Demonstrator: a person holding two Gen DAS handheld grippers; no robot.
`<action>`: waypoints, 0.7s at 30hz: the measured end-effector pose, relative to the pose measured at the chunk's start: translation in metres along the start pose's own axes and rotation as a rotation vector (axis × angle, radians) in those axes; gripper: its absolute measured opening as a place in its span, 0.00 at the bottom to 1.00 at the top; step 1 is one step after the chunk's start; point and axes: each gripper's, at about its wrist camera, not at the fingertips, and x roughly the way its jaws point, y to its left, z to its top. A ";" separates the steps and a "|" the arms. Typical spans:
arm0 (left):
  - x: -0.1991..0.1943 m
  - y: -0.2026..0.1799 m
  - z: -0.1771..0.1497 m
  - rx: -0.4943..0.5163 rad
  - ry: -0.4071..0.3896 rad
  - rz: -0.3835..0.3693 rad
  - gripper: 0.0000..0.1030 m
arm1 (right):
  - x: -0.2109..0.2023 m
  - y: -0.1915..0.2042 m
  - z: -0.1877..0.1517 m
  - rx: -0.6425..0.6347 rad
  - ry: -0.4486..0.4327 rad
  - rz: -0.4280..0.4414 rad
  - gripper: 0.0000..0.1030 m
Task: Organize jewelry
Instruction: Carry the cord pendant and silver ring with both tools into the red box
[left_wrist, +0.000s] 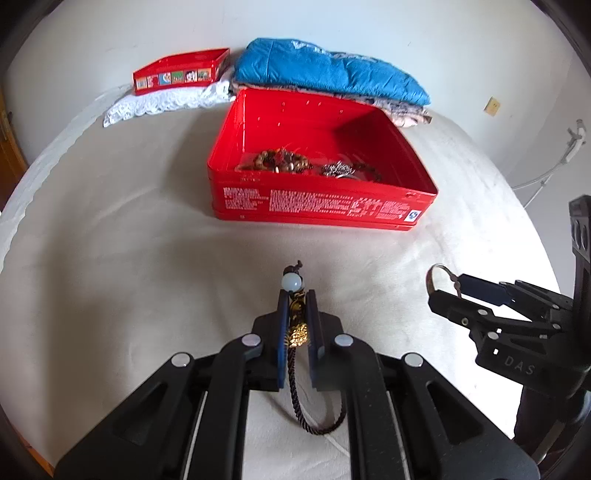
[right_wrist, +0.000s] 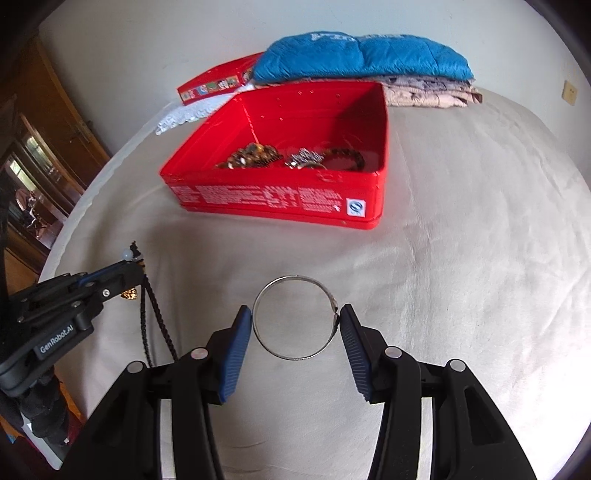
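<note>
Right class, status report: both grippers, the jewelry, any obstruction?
Left gripper shut on cord pendant. Right gripper shut on bangle. Red tin open ahead. Path clear.

We carry two black grippers: the left gripper (left_wrist: 297, 299) and right gripper (right_wrist: 295, 319) share blue ribbed pads, silver rivets, white lettering.
</note>
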 end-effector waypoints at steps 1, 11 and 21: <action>-0.002 0.002 0.000 0.001 -0.006 -0.004 0.07 | -0.002 0.002 0.001 -0.004 -0.003 0.000 0.48; -0.026 0.020 0.009 -0.016 -0.090 -0.024 0.07 | -0.018 0.023 0.025 -0.026 -0.050 0.027 0.48; -0.061 0.029 0.061 -0.052 -0.240 -0.051 0.07 | -0.028 0.013 0.089 0.008 -0.122 0.043 0.48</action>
